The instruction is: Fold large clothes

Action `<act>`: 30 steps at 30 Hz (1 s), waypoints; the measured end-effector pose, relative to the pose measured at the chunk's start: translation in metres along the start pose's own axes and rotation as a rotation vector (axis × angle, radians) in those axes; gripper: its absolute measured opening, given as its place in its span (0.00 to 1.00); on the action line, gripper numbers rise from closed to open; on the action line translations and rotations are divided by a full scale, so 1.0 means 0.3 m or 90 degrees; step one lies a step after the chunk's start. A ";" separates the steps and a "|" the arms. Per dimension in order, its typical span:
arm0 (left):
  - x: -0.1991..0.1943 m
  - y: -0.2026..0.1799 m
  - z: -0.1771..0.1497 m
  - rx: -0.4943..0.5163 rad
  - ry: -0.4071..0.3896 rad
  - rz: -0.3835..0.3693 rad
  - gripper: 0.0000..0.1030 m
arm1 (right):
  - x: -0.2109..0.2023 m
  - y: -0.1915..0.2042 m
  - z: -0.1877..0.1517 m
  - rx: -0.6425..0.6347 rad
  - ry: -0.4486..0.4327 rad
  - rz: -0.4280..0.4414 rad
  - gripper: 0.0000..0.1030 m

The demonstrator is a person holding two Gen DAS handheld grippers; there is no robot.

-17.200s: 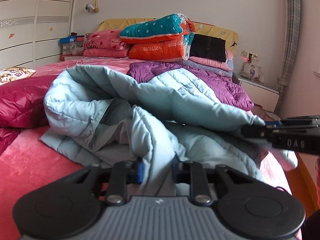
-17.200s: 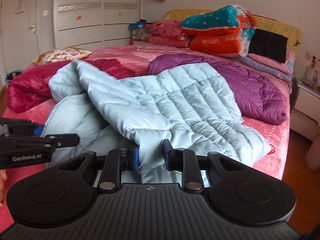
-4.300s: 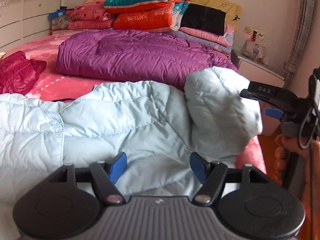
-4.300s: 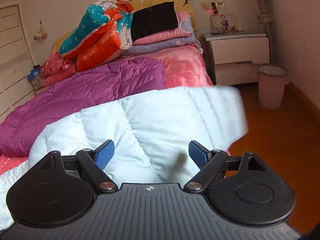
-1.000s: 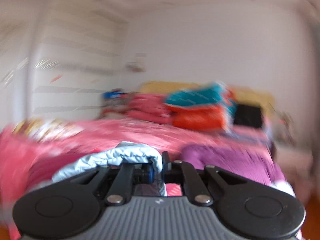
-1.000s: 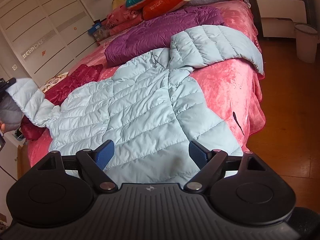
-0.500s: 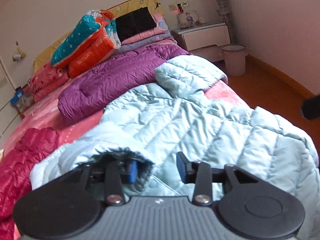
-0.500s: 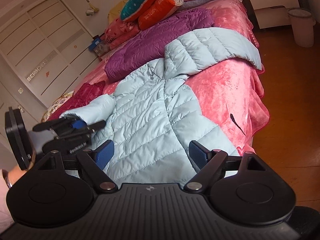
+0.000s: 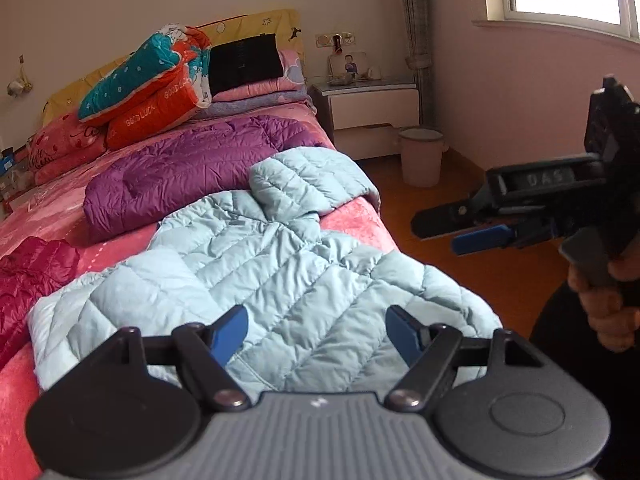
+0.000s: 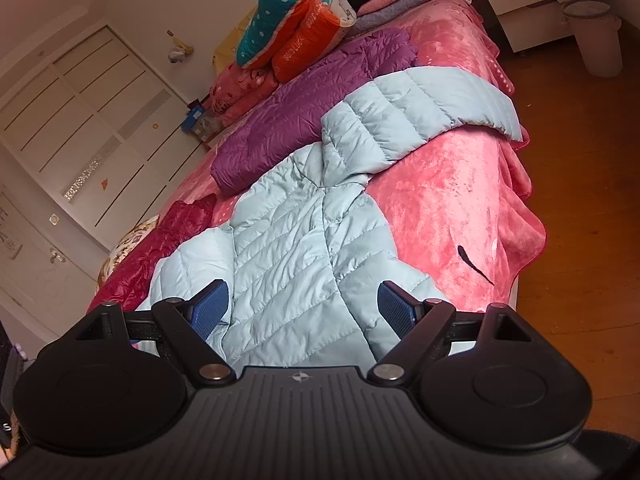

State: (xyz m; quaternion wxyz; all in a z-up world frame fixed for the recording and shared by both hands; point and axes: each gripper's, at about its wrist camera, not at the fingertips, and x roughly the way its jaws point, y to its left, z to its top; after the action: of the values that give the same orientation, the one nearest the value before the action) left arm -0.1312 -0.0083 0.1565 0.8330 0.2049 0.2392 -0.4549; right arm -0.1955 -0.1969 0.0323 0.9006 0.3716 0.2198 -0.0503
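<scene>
So the light blue puffer jacket (image 9: 280, 276) is spread flat on the pink bed (image 9: 356, 220), right under and ahead of both grippers. Left gripper (image 9: 318, 330) is wide open, holding nothing; same for the right gripper (image 10: 302, 306). One sleeve (image 10: 432, 108) drapes toward the bed edge. Only the left view catches the window; the right one shows the wardrobe doors (image 10: 92, 120). Can't see inside the waste bin (image 9: 422, 156).

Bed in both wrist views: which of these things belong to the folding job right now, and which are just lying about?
In the job:
light blue puffer coat, spread flat
left gripper, open
right gripper, open

Lying about:
purple coat
dark red jacket
stacked bedding
waste bin
nightstand
</scene>
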 end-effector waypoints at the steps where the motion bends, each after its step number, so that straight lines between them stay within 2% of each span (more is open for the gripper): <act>1: -0.021 0.007 0.016 -0.010 -0.008 0.005 0.73 | 0.000 -0.006 0.004 -0.001 0.001 0.003 0.99; 6: -0.126 0.078 0.160 -0.069 -0.048 0.056 0.73 | 0.013 -0.003 0.005 -0.003 0.005 0.009 0.99; 9: -0.193 0.106 0.276 -0.084 -0.080 0.080 0.74 | 0.019 -0.006 0.009 -0.008 0.003 0.005 0.99; 12: -0.269 0.124 0.391 -0.102 -0.124 0.095 0.78 | 0.020 -0.016 0.016 0.000 0.000 0.005 0.99; 14: -0.313 0.136 0.454 -0.120 -0.155 0.101 0.84 | 0.018 -0.023 0.021 0.003 -0.004 0.004 0.99; 17: -0.342 0.163 0.500 -0.148 -0.201 0.116 0.88 | 0.009 -0.030 0.029 -0.001 -0.014 -0.007 1.00; 20: -0.314 0.230 0.487 -0.215 -0.228 0.118 0.88 | -0.007 -0.039 0.035 0.004 -0.028 -0.017 1.00; 22: -0.283 0.283 0.440 -0.267 -0.243 0.122 0.88 | -0.012 -0.044 0.034 0.008 -0.032 -0.021 1.00; 26: -0.238 0.389 0.313 -0.340 -0.278 0.197 0.88 | -0.010 -0.027 0.029 -0.019 -0.026 -0.035 1.00; 30: -0.223 0.532 0.176 -0.450 -0.296 0.232 0.88 | 0.014 0.040 0.022 -0.106 -0.015 -0.071 1.00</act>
State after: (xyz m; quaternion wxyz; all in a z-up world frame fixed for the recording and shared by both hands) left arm -0.0149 0.0864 0.2577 0.9496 -0.1609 0.1464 -0.2256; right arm -0.1864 -0.1927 0.0425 0.9268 0.2819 0.2327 -0.0865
